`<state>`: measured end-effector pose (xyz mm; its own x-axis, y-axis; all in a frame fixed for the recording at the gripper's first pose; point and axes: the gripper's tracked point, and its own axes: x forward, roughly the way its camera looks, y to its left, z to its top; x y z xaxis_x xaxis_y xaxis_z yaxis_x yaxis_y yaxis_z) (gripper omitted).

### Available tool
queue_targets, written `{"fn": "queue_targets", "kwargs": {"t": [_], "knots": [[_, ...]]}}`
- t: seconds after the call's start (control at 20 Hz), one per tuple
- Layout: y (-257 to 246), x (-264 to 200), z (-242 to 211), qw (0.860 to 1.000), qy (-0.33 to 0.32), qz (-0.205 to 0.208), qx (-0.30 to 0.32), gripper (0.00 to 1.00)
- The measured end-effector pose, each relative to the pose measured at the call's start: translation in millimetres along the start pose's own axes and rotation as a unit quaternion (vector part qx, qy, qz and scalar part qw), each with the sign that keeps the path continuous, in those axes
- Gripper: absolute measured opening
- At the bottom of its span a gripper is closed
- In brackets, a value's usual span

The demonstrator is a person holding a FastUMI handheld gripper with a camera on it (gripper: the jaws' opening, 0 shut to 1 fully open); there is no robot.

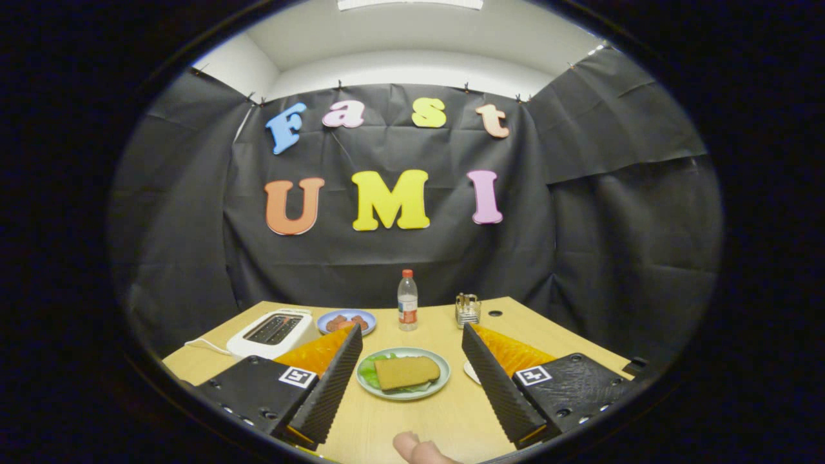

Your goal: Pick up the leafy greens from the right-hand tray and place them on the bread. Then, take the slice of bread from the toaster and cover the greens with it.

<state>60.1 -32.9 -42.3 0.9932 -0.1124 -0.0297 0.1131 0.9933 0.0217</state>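
A pale green plate [433, 389] sits on the wooden table between my two fingers and slightly ahead of them. On it lies a brown bread slice [407, 372] with leafy greens [370, 369] sticking out from beneath it on the left. A white toaster [274, 331] stands beyond my left finger; its slots look dark. My gripper [407, 340] is open, fingers wide apart, nothing held between them. A white tray edge [470, 372] peeks out beside my right finger.
A blue plate [348, 316] with brown pieces stands behind the toaster. A small water bottle [407, 300] and a metal rack [468, 309] are at the table's back. A person's fingertip [416, 448] shows close to me, below the plate.
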Motion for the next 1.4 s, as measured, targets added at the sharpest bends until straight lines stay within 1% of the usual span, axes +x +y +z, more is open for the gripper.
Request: {"fn": "queue_targets", "kwargs": {"t": [0.1, 0.2, 0.5, 0.6, 0.75, 0.85, 1.0, 1.2, 1.25, 1.4], "knots": [[3, -16, 6, 1.000, -0.013, 0.011, -0.009, 0.96], [-1, -33, 12, 1.000, -0.023, 0.012, -0.013, 0.96], [3, -68, 26, 0.999, -0.033, 0.031, 0.007, 0.96], [6, -83, 29, 0.999, -0.037, 0.039, 0.003, 0.96], [3, -100, 32, 0.998, -0.046, 0.030, -0.010, 0.95], [5, -110, 34, 0.998, -0.052, 0.031, -0.013, 0.96], [11, -118, 34, 0.997, -0.055, 0.044, -0.012, 0.96], [10, -120, 29, 0.998, -0.050, 0.045, -0.012, 0.96], [9, -121, 34, 0.998, -0.048, 0.046, -0.010, 0.96], [8, -122, 33, 0.998, -0.043, 0.050, -0.011, 0.96]]}}
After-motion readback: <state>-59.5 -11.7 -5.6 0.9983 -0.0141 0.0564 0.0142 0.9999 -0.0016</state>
